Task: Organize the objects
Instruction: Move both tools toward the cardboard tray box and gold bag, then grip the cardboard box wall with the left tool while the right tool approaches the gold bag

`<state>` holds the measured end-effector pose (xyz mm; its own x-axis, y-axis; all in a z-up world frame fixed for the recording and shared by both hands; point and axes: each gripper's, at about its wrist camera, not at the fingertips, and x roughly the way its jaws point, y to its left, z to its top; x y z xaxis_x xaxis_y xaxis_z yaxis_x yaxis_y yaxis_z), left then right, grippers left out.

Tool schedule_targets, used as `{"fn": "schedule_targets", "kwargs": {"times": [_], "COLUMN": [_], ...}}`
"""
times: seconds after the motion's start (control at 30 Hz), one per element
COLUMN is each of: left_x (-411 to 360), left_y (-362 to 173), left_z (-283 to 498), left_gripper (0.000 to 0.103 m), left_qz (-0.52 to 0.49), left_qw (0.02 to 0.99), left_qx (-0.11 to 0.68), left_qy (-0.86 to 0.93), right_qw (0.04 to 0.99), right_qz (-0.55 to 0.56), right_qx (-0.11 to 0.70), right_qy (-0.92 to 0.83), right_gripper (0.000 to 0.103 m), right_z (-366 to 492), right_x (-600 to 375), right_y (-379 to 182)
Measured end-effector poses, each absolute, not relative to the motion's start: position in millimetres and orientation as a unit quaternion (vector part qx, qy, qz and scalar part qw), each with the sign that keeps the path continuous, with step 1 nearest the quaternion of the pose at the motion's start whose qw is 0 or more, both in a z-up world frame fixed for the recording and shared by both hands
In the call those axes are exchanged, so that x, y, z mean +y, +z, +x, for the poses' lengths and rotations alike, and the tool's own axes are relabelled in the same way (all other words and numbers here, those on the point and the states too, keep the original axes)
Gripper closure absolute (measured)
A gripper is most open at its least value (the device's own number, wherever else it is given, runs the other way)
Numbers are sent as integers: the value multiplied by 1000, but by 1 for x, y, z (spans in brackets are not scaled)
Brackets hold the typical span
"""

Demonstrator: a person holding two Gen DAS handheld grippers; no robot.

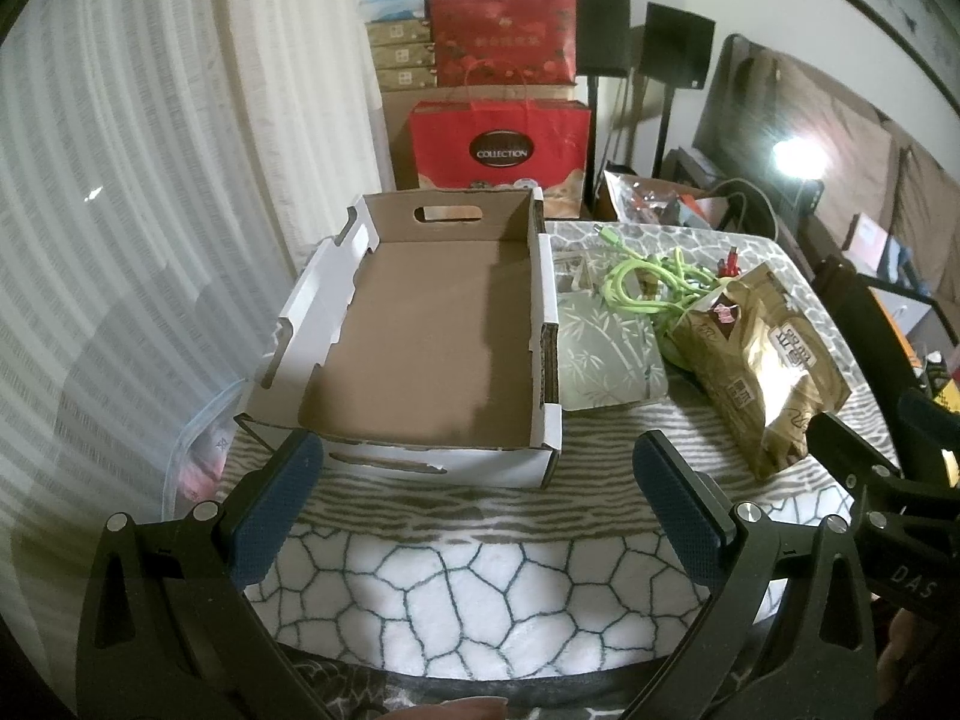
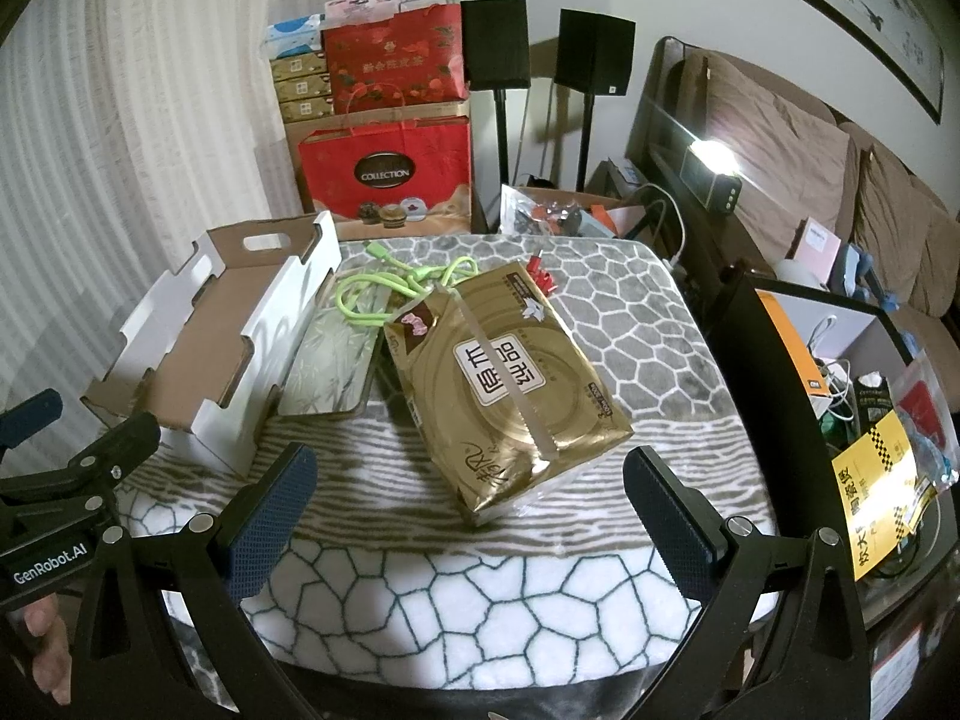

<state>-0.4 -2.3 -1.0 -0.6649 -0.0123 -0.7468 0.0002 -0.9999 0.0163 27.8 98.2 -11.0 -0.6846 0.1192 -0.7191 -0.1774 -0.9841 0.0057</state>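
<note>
"COLLECTION" marks red gift bag (image 2: 387, 171); left gripper (image 2: 78, 462) reads "GenRobot.AI".

Bare blanket (image 2: 492, 588) lies before gold pack (image 2: 510, 384); box (image 1: 432, 324) interior open.

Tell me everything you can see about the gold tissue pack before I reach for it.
The tissue pack is a soft block wrapped in shiny gold film, with a white label of Chinese characters and a pale strip running lengthwise across the top. It lies flat and skewed on the blanket, right of the box. Its far end lies over the green cable and its left edge meets the bamboo-print tray. Neither gripper touches it; the right gripper is open just before its near corner.
</note>
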Motion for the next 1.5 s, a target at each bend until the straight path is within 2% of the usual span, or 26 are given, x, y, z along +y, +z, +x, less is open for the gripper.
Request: {"fn": "schedule_targets", "kwargs": {"times": [0.83,1.2,1.5], "left_x": [-9,-58,-106], "left_y": [1,11,-11], "left_z": [-8,-48,-90], "left_gripper": [0,0,0], "left_qz": [404,390,414], "left_qw": [4,31,44], "left_qx": [-15,-20,-8], "left_qy": [-914,-920,-909], "right_qw": [82,86,79], "right_qz": [-388,-392,-401], "right_qx": [35,39,46], "right_qy": [917,915,912], "right_gripper": [0,0,0], "right_z": [25,19,9], "right_x": [98,108,121], "right_y": [-10,-9,-13]}}
